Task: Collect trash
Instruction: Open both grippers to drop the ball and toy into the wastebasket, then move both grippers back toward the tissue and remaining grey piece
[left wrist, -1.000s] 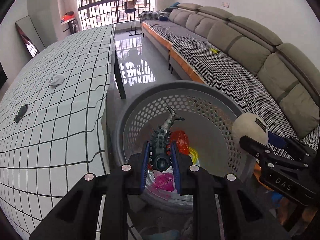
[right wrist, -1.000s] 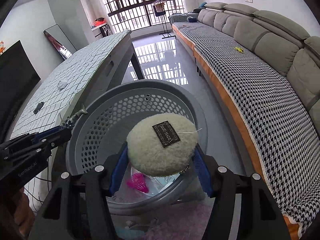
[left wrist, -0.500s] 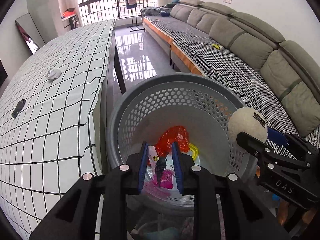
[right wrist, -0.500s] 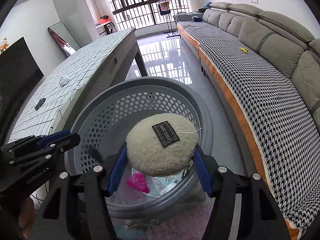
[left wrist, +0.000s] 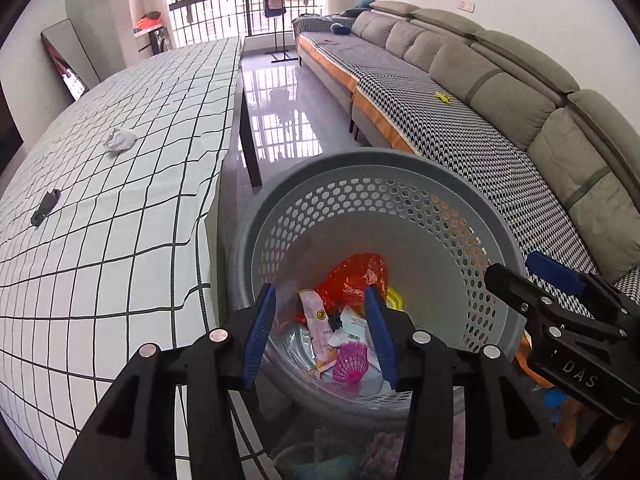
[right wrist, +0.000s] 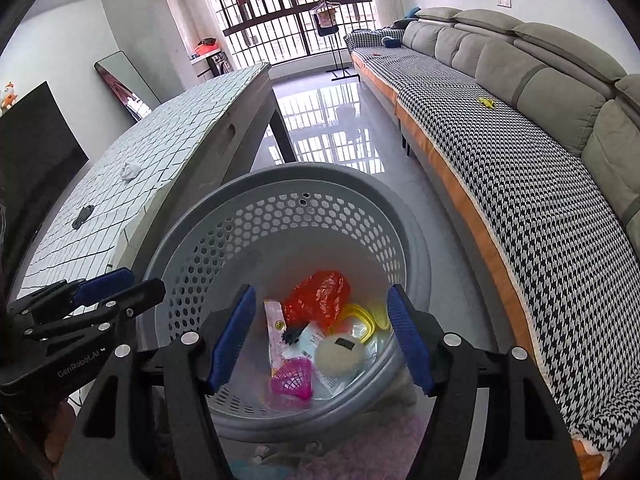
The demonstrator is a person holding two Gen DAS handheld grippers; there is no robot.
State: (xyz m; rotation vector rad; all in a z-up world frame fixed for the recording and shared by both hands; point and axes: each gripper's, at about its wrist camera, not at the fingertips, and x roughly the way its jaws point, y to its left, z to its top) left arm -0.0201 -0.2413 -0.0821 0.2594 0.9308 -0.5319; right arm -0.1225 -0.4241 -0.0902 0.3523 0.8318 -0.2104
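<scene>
Grey basket [right wrist: 224,224]: holds puff [right wrist: 340,354], red bag [right wrist: 318,294], pink shell [right wrist: 292,376]
Left gripper [left wrist: 320,330]: just widened; empty
Right gripper [right wrist: 320,338]: just widened; empty; puff below
Table [left wrist: 100,208]: tissue [left wrist: 119,140]

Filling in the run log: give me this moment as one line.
left tongs: open, empty | right tongs: open, empty | fluffy pad: in basket | crumpled tissue: on table

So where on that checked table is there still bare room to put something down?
Most of the checked table is bare: the broad stretch nearest the grey basket, and everything beyond the crumpled tissue. Only that tissue and a small dark object sit on it, apart. The basket's bottom is crowded.
</scene>
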